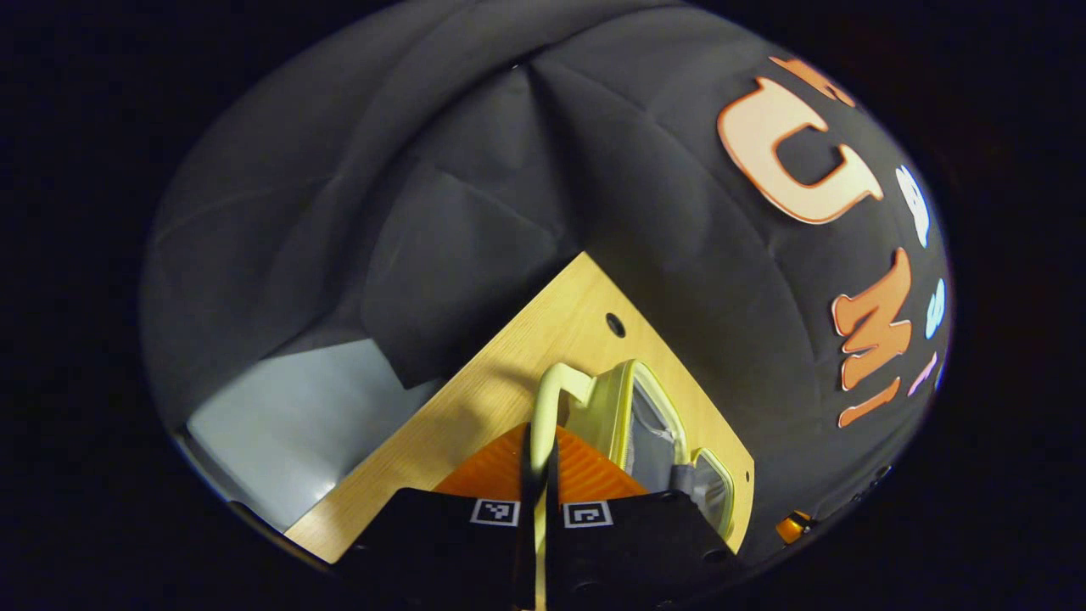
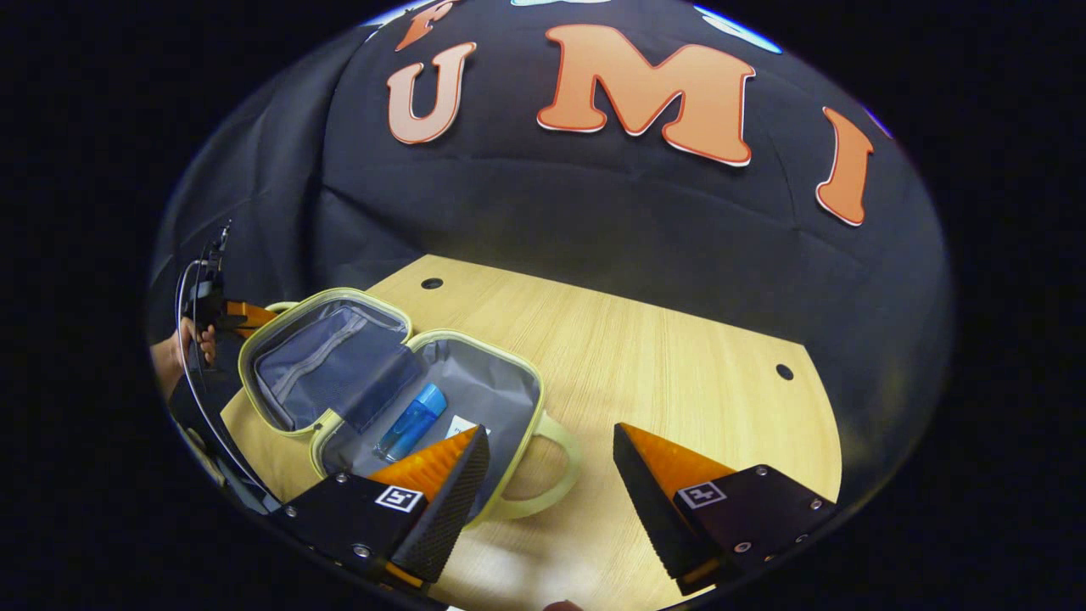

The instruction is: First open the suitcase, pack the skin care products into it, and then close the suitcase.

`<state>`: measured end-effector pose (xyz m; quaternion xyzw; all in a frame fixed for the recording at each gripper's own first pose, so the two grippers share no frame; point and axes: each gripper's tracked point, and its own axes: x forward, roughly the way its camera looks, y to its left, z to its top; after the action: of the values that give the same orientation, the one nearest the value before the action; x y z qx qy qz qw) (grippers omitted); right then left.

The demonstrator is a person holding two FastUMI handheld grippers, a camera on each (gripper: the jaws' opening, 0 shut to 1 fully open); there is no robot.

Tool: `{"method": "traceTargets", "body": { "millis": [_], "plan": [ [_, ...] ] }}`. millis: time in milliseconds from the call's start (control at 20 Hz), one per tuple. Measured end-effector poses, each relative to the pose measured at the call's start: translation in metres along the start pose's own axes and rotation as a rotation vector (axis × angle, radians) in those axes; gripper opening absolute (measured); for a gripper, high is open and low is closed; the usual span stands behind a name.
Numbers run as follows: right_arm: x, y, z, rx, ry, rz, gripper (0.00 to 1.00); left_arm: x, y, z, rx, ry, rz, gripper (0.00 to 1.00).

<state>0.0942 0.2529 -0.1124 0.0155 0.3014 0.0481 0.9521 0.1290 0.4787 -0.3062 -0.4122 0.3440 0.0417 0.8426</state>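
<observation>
Suitcase, a small pale-yellow case with a grey lining, lies open on the wooden table at its left side, in the right gripper view. Its lid half is folded out to the far left and the base half is nearer the middle. A loop handle sticks out of the base toward the near edge. A blue bottle lies inside the base, beside a small white item that I cannot identify.

The right gripper hangs over the near edge with its fingers spread wide and nothing between them; one fingertip overlaps the base and the other is over bare wood. The left gripper is pressed together on the lid's pale handle.

Risks, as I judge them:
- The pinch is on a thin loop. If it slips during the swing, the lid could drop back open or slam.
- The case looks light, so pulling the lid over could drag the whole thing along the table unless the base is steadied.
- The bottle lies loose and could roll toward the rim and get caught in the seam.
- The spread right fingertip sits in the lid's closing path.

Differences between views:
- The left gripper view gives the grip itself and the lid edge-on, near the table's corner.
- The right gripper view gives the contents, the base handle, and the left gripper farther off at far left, with a hand holding it.
</observation>
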Motion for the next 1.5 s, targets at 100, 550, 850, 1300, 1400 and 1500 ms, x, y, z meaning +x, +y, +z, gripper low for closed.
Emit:
{"method": "traceTargets", "body": {
  "millis": [100, 550, 850, 1300, 1400, 1500],
  "plan": [
    [-0.007, -0.003, 0.004, -0.007, -0.017, -0.003, 0.93, -0.017, -0.028, 0.012, 0.031, -0.035, -0.039, 0.04],
    [-0.053, -0.028, 0.032, 0.013, -0.171, 0.025, 0.94, -0.077, -0.183, 0.023, 0.277, -0.132, -0.157, 0.02],
    [-0.074, -0.068, 0.029, -0.002, -0.237, 0.019, 0.93, -0.101, -0.269, -0.016, 0.378, -0.148, -0.204, 0.04],
    [-0.096, -0.125, 0.02, 0.027, -0.302, 0.007, 0.93, -0.098, -0.355, -0.098, 0.457, -0.129, -0.23, 0.05],
    [-0.1, -0.137, 0.016, 0.032, -0.306, 0.007, 0.93, -0.094, -0.367, -0.118, 0.469, -0.123, -0.226, 0.05],
    [-0.103, -0.149, 0.012, 0.033, -0.307, 0.002, 0.93, -0.089, -0.381, -0.141, 0.478, -0.1, -0.237, 0.05]
  ]
}}
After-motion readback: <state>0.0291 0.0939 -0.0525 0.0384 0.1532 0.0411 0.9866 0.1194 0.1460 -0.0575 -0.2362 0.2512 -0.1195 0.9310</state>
